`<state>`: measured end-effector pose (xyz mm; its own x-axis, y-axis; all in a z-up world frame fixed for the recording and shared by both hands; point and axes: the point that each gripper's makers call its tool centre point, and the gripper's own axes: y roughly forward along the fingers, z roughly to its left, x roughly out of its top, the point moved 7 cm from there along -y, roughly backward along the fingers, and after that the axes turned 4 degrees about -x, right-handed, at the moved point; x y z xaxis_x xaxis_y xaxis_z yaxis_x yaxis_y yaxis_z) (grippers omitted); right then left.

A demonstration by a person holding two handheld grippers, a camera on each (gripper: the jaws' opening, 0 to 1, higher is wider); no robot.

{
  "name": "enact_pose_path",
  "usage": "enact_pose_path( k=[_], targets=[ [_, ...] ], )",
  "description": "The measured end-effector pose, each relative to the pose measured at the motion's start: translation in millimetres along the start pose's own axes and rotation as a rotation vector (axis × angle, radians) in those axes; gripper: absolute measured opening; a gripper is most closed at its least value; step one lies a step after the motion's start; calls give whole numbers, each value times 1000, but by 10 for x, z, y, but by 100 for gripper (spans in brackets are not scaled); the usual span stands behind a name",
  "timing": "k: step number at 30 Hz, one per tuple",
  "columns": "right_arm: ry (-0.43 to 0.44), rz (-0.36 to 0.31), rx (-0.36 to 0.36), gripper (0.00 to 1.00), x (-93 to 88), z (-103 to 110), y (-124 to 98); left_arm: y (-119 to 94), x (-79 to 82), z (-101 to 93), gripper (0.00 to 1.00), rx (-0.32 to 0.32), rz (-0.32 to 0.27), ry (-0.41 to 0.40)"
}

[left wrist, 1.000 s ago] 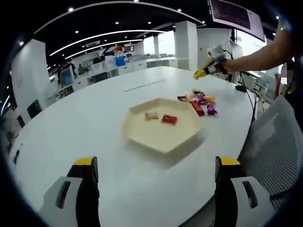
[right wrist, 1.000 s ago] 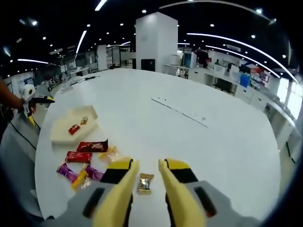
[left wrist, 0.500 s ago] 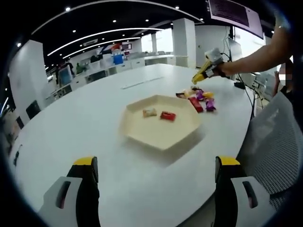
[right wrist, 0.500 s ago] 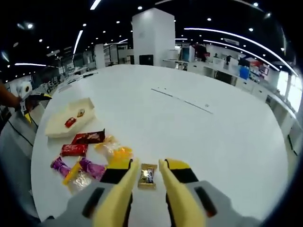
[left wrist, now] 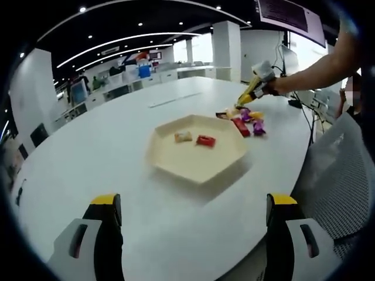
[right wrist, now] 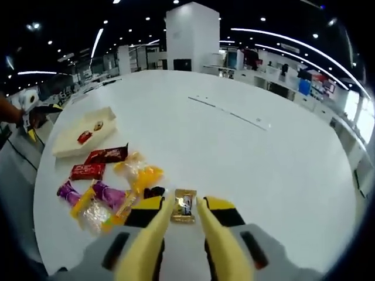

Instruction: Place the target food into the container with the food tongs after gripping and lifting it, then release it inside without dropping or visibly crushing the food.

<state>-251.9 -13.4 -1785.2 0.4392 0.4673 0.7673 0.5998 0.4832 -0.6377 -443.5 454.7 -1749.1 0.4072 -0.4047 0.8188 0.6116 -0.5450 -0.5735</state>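
The right tool (right wrist: 182, 206) hangs with its jaws parted on either side of a gold-wrapped candy (right wrist: 184, 206) lying on the white tabletop (right wrist: 246, 158), nothing pinched yet. This looks like the approach before gripping (the pile of other sweets (right wrist: 108, 187) lies just beside). Next: close gently, lift, carry to the cream tray (right wrist: 79, 143). The left tool (left wrist: 190, 216) waits unclenched, empty, near the tray.

Table (right wrist: 234, 158): smooth white top, faintly glossy, ceiling lights softly reflected. Tray (left wrist: 193, 167): cream, matt, plastic-looking. Gold candy (right wrist: 184, 206): shiny foil-like wrapper. Purple candies (right wrist: 108, 192): glossy film wrappers. Red bars (right wrist: 88, 171): slick printed wrappers. Right gripper (right wrist: 182, 212): jaws of smooth yellow plastic, matt grey body.
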Motion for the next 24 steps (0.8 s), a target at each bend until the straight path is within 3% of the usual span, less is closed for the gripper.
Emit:
enact_pose_path(
  k=[9,15,17,24],
  targets=[
    [-2,39,-21,25,73,22,34,13,-12,-22,100,-11,16,6],
    [10,107,-68,19,48,20,10,31,-7,-64,100,-36,23,28],
    [-8,104,-76,19,77,33,-2,36,-2,-80,100,-43,25,34],
    [71,71,-76,19,172,-40,-75,9,27,-53,100,-37,-9,19]
  ],
)
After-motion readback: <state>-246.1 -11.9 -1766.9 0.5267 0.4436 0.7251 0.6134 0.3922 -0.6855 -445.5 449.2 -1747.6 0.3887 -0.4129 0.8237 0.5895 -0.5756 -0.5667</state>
